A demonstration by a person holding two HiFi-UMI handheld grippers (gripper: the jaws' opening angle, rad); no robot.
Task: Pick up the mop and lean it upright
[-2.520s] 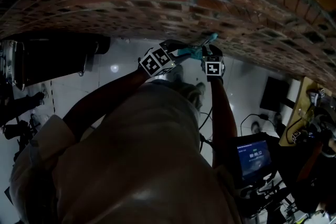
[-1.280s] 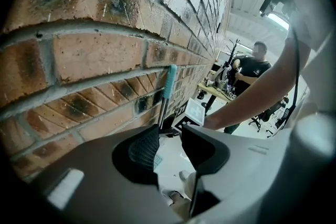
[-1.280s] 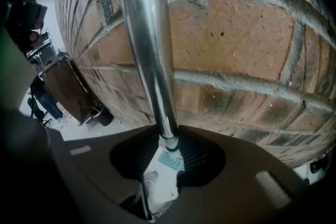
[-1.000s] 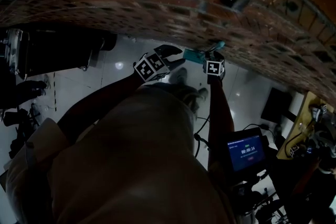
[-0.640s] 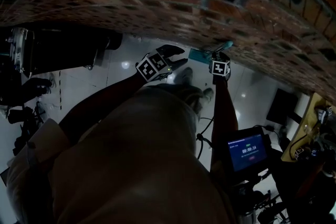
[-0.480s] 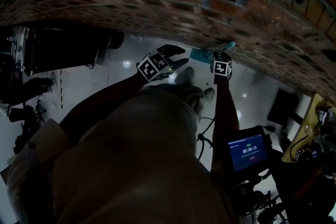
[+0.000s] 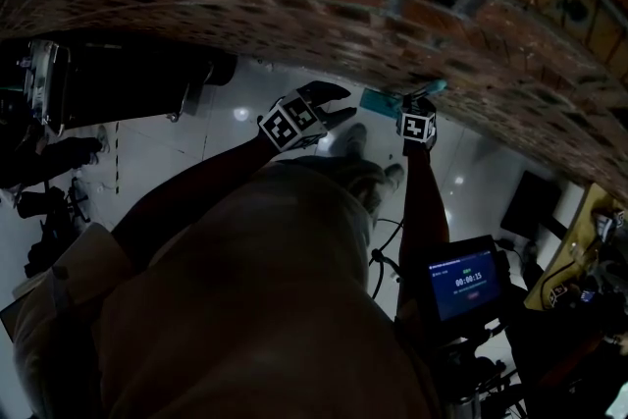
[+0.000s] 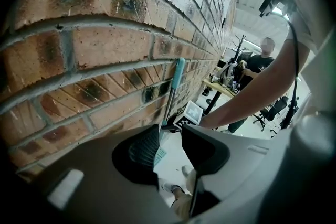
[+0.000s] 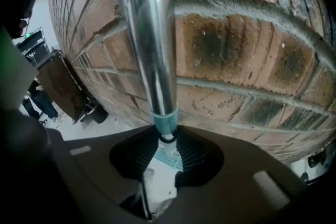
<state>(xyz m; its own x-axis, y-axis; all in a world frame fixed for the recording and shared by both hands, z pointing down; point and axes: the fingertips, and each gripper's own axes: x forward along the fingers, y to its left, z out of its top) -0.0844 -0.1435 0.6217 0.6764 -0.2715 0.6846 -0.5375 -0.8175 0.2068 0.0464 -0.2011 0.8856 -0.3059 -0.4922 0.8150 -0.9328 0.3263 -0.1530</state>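
The mop stands upright against the brick wall [image 7: 294, 5]. Its metal pole [image 9: 149, 34] rises along the bricks, and the teal mop head [image 7: 378, 101] sits low on the floor. My right gripper [image 9: 167, 147] has just been closing, and its pads grip the pole just under the teal collar [image 9: 165, 120]. In the head view the right gripper [image 7: 417, 105] is tight against the wall. My left gripper [image 8: 170, 134] is open with nothing between its jaws, a little short of the mop pole [image 8: 173, 97]. It sits left of the mop in the head view [image 7: 332, 103].
The brick wall [image 8: 94, 50] fills the far side. A dark cabinet [image 7: 108, 88] stands on the pale glossy floor [image 7: 226, 142] at the left. A lit timer screen [image 7: 468, 283] is at the lower right. A person [image 8: 265, 63] stands by a desk in the background.
The left gripper, earlier at the mop beside the right gripper, has let go and drawn back to the left with its jaws apart. The right gripper stays on the mop by the wall.
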